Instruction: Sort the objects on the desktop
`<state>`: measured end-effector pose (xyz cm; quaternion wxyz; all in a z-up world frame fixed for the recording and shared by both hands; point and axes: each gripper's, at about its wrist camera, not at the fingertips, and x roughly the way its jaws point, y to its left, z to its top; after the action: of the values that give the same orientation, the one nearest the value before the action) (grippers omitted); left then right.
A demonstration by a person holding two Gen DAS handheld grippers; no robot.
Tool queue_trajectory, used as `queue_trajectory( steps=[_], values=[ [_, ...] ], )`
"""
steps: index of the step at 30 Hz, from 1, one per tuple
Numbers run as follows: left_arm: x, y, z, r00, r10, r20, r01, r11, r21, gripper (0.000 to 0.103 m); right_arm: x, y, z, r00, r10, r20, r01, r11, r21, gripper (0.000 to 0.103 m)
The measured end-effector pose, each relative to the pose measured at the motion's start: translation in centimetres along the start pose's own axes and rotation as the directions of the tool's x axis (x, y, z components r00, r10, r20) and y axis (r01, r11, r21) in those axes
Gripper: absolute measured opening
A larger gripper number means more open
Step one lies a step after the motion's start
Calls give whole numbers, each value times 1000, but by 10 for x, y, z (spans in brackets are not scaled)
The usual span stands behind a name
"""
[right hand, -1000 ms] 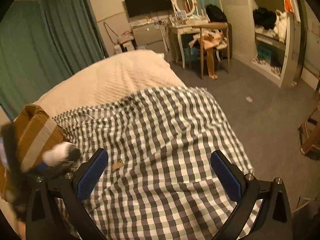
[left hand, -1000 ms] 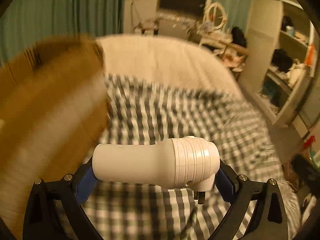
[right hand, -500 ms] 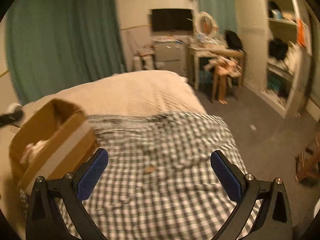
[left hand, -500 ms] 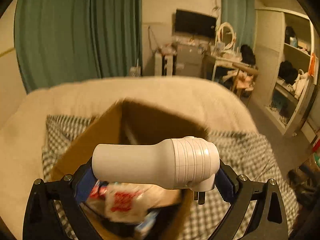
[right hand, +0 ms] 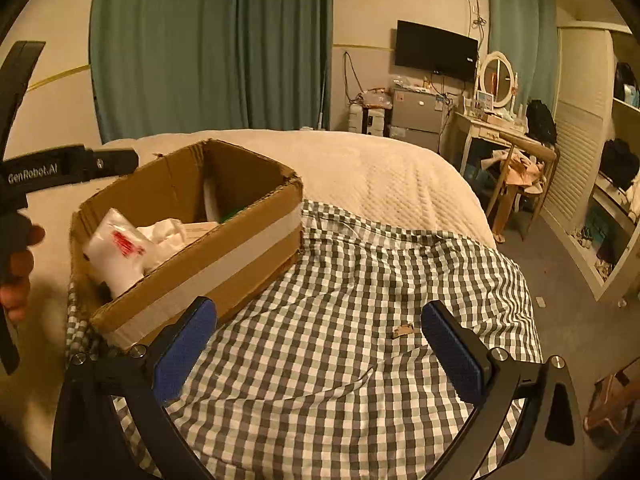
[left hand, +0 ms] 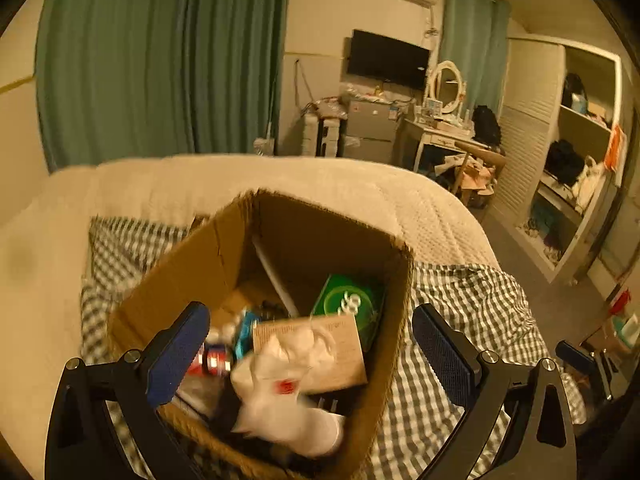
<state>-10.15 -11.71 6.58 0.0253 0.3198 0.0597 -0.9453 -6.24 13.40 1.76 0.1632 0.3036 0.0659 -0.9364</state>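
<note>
Jaws: both pairs stand wide apart and carry nothing; the left gripper (left hand: 310, 344) hangs directly over the open cardboard box (left hand: 192, 268), while the right gripper (right hand: 320, 340) hovers above the checked cloth (right hand: 360, 288) just beside that box.
Setting: a bed in a dim, warm-lit bedroom, green curtains (right hand: 208, 44) behind, a wall television (right hand: 436, 51) and a dressing table (right hand: 492, 120) at the far side.
Task's thing: a blurred white object (left hand: 288, 412) lies at the near end of the box among what is already sorted, a green packet (left hand: 348, 300), a brown printed carton (left hand: 316, 352) and a red-and-blue can (left hand: 212, 360).
Blur: the white object is smeared, so its make cannot be told from this moment alone.
Still loose: a small scrap of cardboard (right hand: 402, 331) rests on the cloth between the right gripper's blue pads (right hand: 184, 348); nothing else shows on the cloth.
Step in hand: judged to be a release into the box, with the left gripper due to lift clear.
Doing it well: raise the left gripper straight up so its fingers miss the box's torn rim, and let the contents settle before anything more goes in.
Next call: the scrap is thin and flat, so the right gripper would need a low, narrow pinch.
</note>
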Motion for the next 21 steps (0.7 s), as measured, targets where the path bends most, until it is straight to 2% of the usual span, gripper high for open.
queue_trajectory(
  steps=[2, 5, 8, 11, 16, 21],
  values=[
    [-5, 1, -12, 1000, -4, -30, 4, 1000, -18, 103, -8, 0, -1, 1000, -7, 5, 7, 1000, 8, 103],
    [-15, -4, -37, 998, 6, -68, -6, 1000, 5, 103, -21, -10, -9, 1000, 4, -3, -4, 998, 57, 103],
    [-31, -13, -63, 997, -10, -72, 11, 1000, 5, 103, -30, -20, -20, 999, 32, -18, -30, 992, 119, 103],
    [-40, -18, -74, 999, -33, -40, 31, 998, -55, 103, -36, -18, -25, 1000, 14, -7, -13, 995, 97, 103],
    [-48, -25, -88, 997, 69, 18, -68, 996, -60, 103, -34, -19, -26, 1000, -7, 8, 6, 996, 87, 103],
    [-38, -15, -88, 996, 86, 12, -84, 991, -105, 103, -23, -24, -31, 1000, 5, -11, -4, 996, 84, 103]
  ],
)
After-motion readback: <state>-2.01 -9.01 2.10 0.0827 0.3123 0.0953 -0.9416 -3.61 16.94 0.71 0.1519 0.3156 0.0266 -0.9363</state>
